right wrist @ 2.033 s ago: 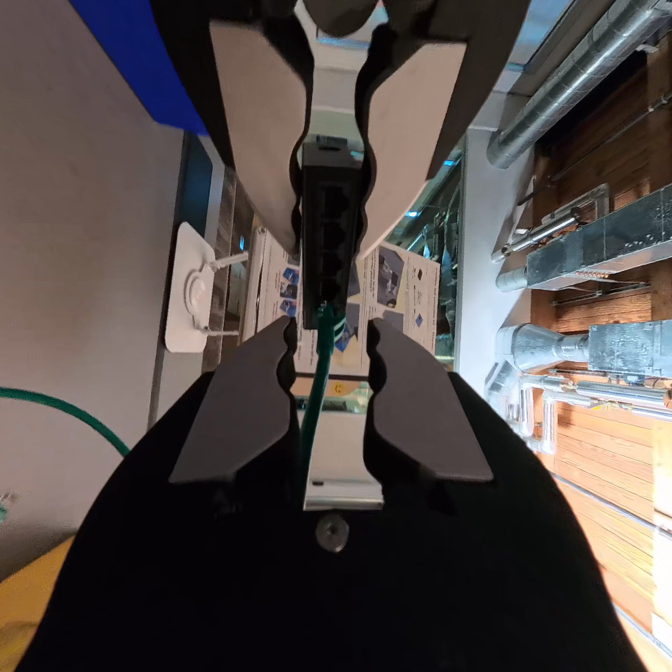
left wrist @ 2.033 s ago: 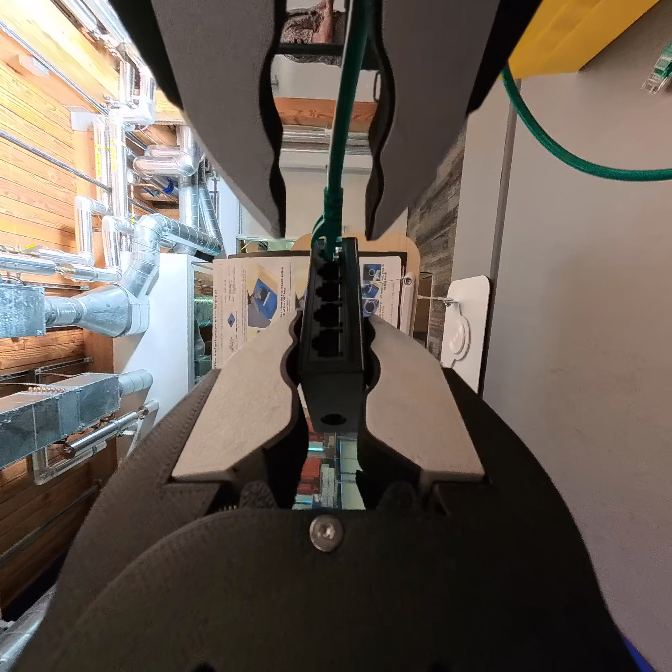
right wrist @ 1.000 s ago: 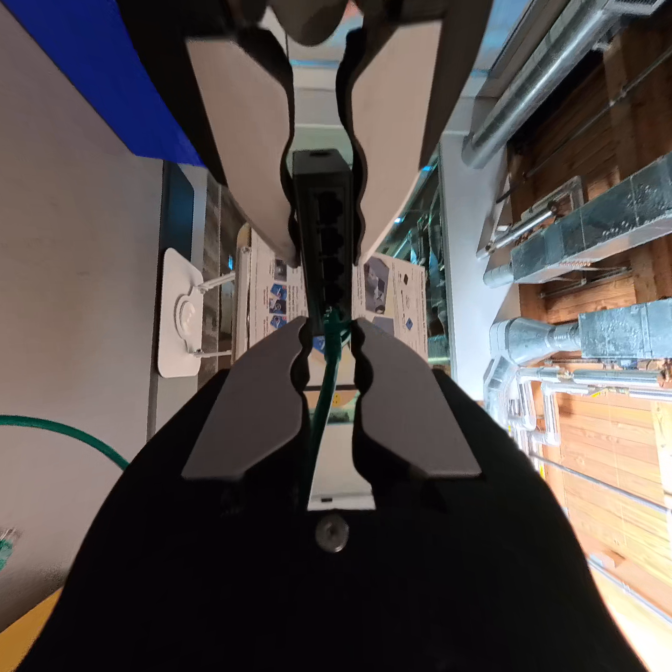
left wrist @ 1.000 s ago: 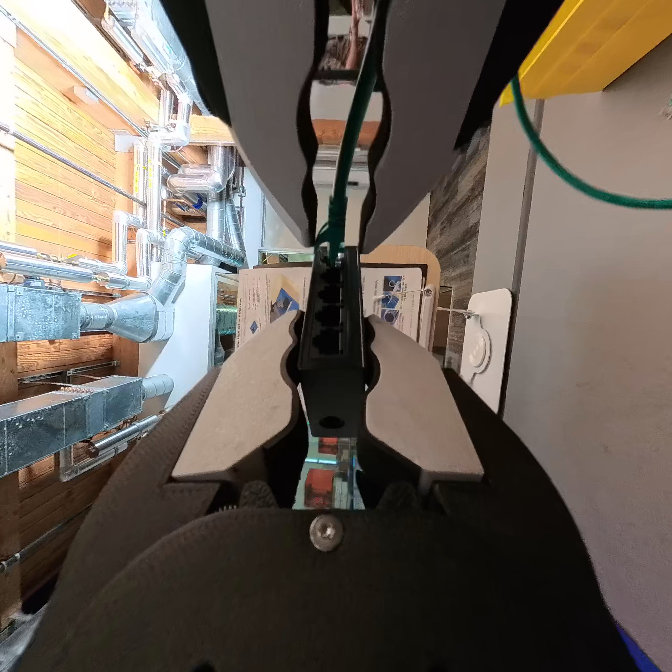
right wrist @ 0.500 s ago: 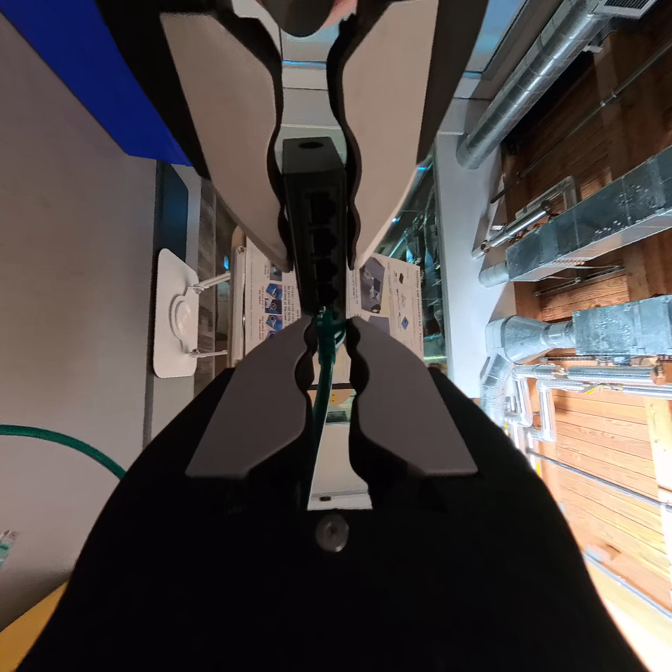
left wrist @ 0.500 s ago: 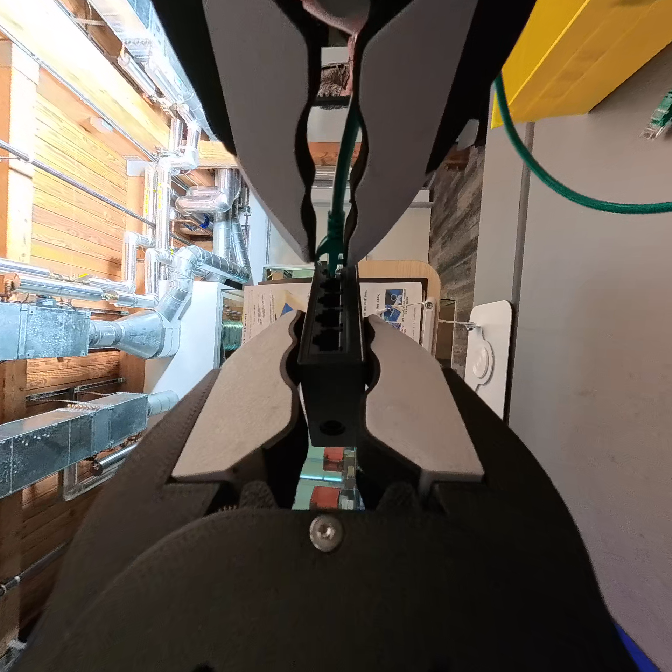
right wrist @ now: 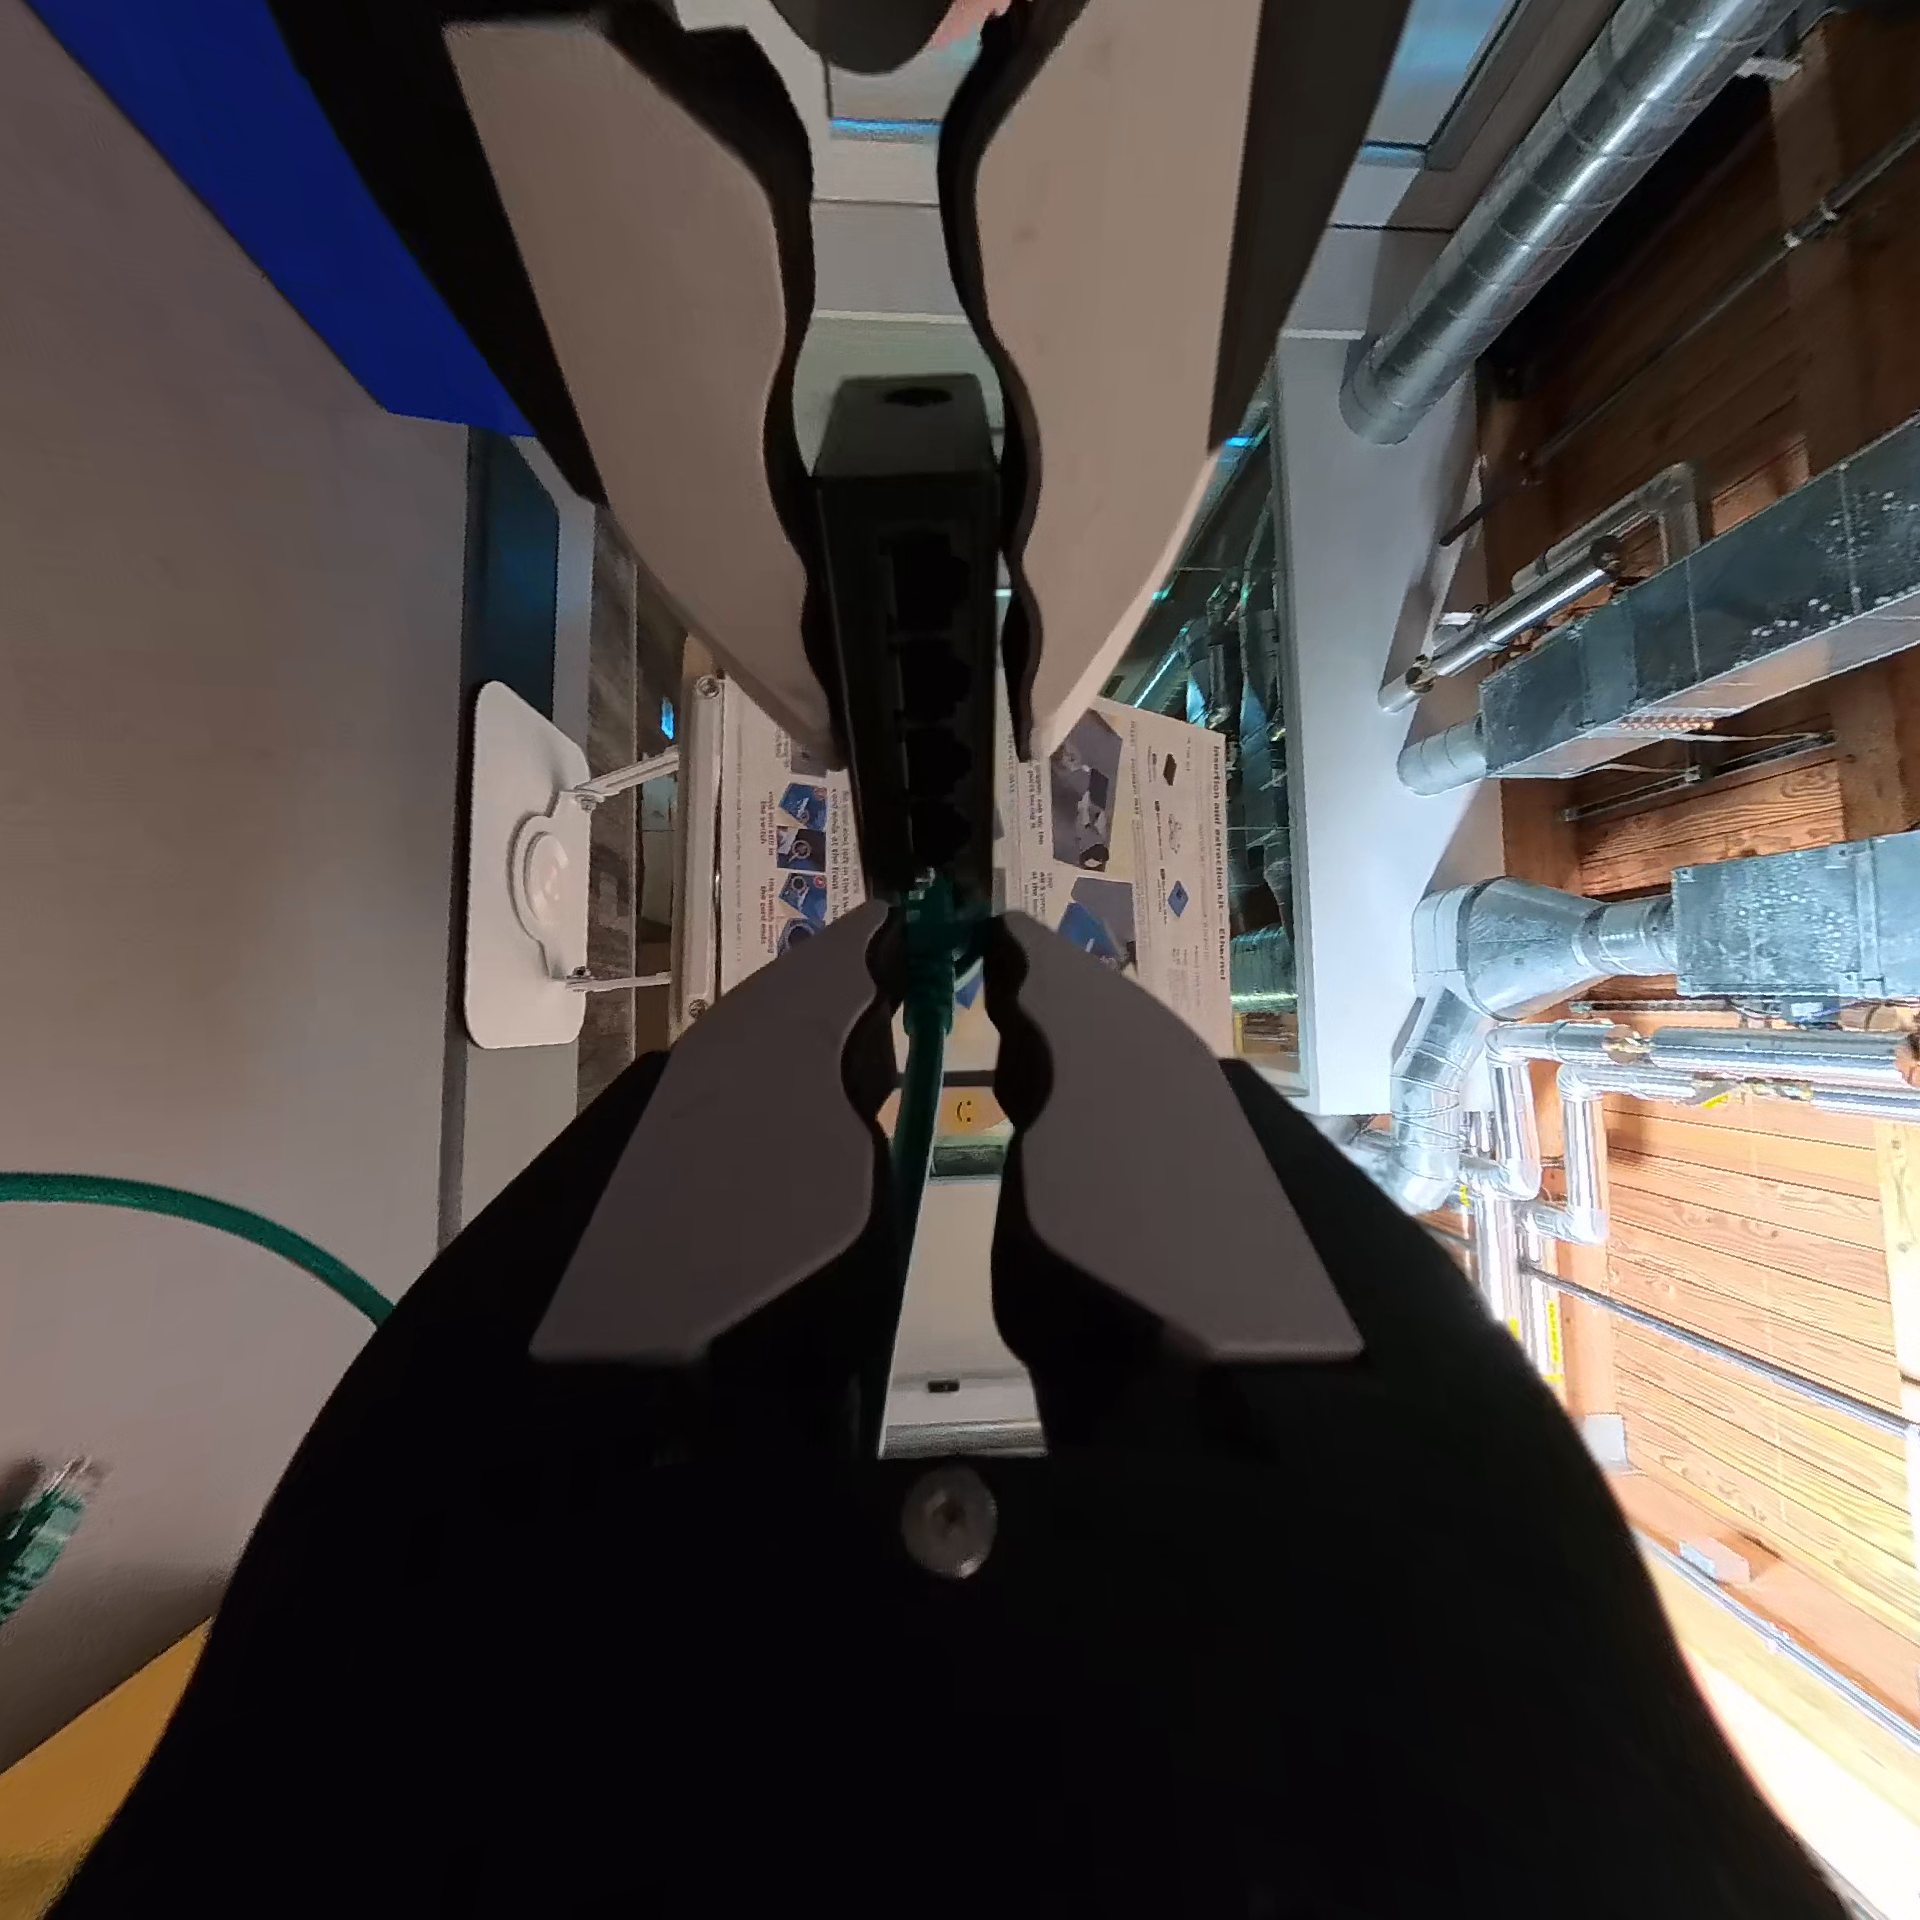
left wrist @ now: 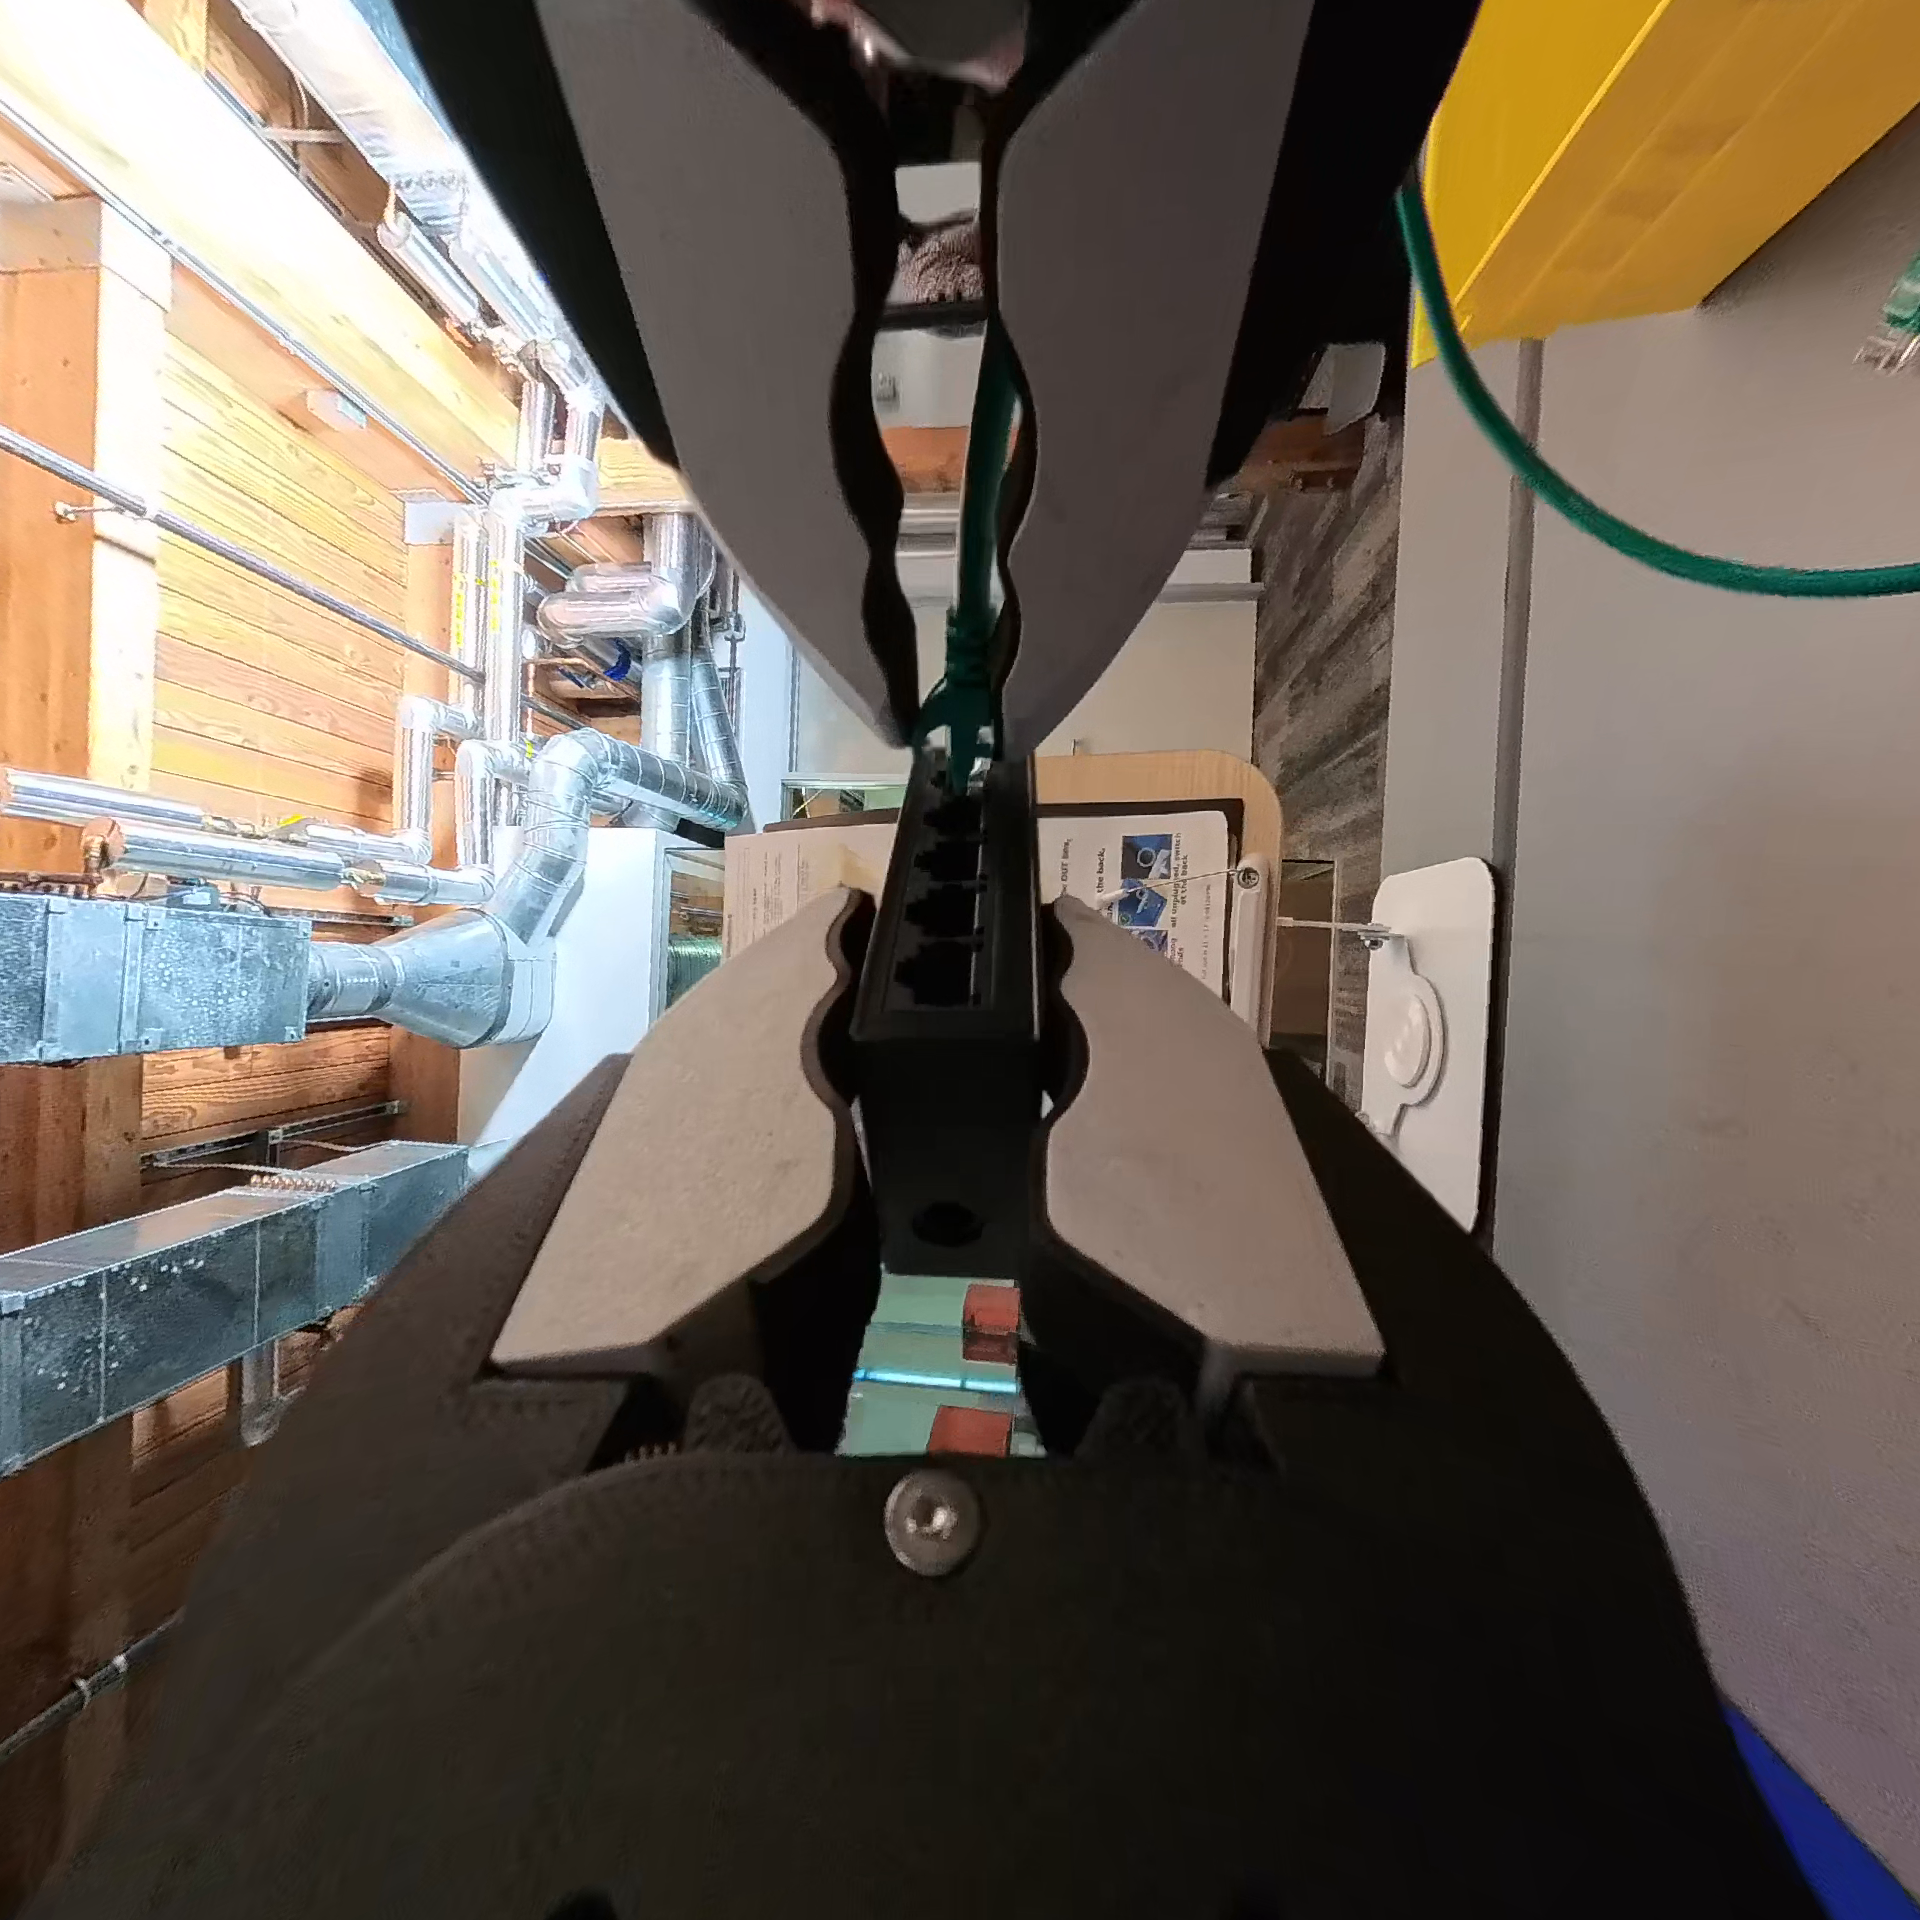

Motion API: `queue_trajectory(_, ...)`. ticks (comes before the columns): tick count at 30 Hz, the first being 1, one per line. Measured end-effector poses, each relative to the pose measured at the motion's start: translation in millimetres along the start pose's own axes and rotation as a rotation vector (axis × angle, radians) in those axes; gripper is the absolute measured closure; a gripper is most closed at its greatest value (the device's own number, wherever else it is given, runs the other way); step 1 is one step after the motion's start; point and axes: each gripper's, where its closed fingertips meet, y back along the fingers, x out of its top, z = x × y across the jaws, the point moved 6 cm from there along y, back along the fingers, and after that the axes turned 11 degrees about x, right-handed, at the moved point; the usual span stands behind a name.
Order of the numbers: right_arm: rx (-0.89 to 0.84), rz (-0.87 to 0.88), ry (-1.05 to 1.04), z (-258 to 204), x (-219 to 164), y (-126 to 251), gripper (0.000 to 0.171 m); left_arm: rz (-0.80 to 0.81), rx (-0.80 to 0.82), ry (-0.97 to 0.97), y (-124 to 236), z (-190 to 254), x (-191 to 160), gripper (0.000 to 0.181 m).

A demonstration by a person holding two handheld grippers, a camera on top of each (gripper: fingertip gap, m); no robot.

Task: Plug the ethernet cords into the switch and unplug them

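Clamping the black ethernet switch (left wrist: 951,1023) between its pale jaws, the left gripper (left wrist: 948,997) holds it in the air with the row of ports facing the camera, and the green ethernet cord (left wrist: 977,582) meets the farthest port. The right gripper (right wrist: 940,997) comes from the opposite side, its dark jaws drawn narrow around the green plug boot (right wrist: 928,961) at the switch's near end; the fingertips (right wrist: 831,997) seem to press the boot, though the contact itself is hard to make out in shadow, and whether the plug is seated fully in the port cannot be told. The left wrist view alone shows the round socket (left wrist: 940,1218) on the switch's end face close up, and a yellow bin (left wrist: 1662,156) at the upper right, beside which the cord loops across the grey surface (left wrist: 1714,1039). The right wrist view alone shows a second green plug (right wrist: 42,1527), loose on that surface at the lower left and blurred, with a blue bin (right wrist: 260,187) at the upper left. Both views catch a white stand (right wrist: 525,862) holding an instruction sheet (right wrist: 1132,862), partly hidden behind the grippers. The cord's run behind the right gripper is cut off by its black body, and the people holding the tools are almost wholly out of frame.
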Motion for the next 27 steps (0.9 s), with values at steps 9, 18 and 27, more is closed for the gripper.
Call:
queue_trajectory(9,0.178,-0.086,-0.063,-15.0,-10.4,-8.8,0.157,-0.014,-0.044,0.014,-14.8,24.9,-5.9,0.152)
queue_trajectory(18,0.417,-0.101,-0.153,-37.6,-26.0,-14.6,0.155,0.012,-0.123,0.033,-24.5,57.8,-4.0,0.150)
queue_trajectory(27,0.612,-0.123,-0.230,-63.7,-38.7,-22.7,0.155,-0.020,-0.283,0.112,-30.8,91.0,-3.0,0.150)
